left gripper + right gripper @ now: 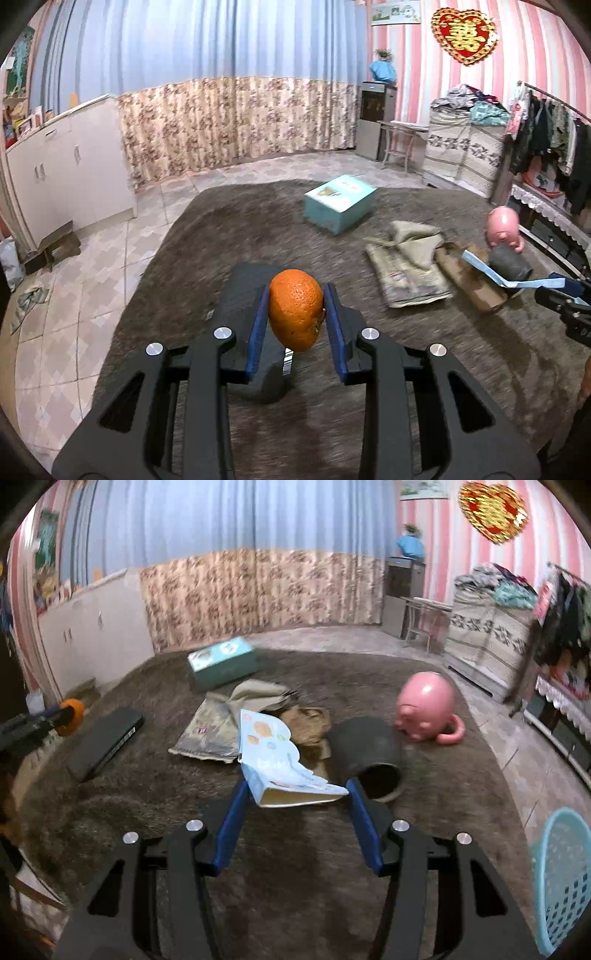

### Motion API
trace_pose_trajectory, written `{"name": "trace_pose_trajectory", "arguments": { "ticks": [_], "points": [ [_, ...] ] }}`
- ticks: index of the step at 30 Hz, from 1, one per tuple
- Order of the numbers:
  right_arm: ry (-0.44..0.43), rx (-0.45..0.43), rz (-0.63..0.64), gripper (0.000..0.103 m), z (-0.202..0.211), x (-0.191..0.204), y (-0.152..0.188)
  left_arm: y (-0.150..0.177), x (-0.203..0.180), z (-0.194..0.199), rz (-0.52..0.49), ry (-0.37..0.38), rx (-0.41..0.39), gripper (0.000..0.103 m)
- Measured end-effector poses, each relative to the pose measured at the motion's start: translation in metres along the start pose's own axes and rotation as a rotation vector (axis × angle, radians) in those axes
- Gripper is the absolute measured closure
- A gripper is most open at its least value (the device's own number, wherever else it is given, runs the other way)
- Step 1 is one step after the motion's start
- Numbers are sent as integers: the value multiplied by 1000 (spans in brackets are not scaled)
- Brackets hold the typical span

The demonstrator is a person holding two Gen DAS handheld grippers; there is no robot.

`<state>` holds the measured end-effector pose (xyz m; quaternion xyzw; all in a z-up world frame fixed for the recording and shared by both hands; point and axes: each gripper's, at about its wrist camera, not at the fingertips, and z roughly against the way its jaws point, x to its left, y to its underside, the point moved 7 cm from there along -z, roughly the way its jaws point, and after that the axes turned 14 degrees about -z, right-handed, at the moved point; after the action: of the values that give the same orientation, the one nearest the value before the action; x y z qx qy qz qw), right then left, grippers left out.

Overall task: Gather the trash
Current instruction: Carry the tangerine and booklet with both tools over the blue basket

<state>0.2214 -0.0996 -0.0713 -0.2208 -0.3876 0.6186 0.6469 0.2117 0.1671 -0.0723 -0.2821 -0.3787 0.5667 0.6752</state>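
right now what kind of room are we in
Likely a lived-in bedroom or living room at home: floor-length curtains, a rack of hanging clothes, and a shaggy brown rug over tiled floor.

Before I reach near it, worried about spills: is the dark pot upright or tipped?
Tipped. The pot lies on its side on the rug, mouth facing the camera.

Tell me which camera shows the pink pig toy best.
The right wrist view: the pink pig toy lies large and whole on the carpet beyond the dark pot. The left wrist view shows it small at the right, its lower part hidden behind that pot.
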Motion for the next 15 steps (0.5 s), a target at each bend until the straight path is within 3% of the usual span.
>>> {"name": "trace_pose_trajectory", "arguments": {
  "ticks": [1, 2, 3, 8, 11, 15],
  "points": [
    [1, -8, -9, 51, 6, -5, -2, -6, -8, 3, -8, 10, -12, 74],
    [5, -18, -19, 77, 14, -14, -4, -9, -14, 4, -14, 18, -19, 74],
    [6, -15, -26, 89, 19, -21, -4, -14, -23, 7, -25, 31, -29, 74],
    [49, -30, -118, 90, 39, -78, -7, -31, -70, 11, -95, 69, -56, 74],
    [65, 5, -180, 89, 34, -110, 3, -37, -92, 12, -110, 103, -58, 74],
    [85, 24, -208, 78, 22, -133, 13, -38, -114, 11, -115, 132, -49, 74]
  ]
}}
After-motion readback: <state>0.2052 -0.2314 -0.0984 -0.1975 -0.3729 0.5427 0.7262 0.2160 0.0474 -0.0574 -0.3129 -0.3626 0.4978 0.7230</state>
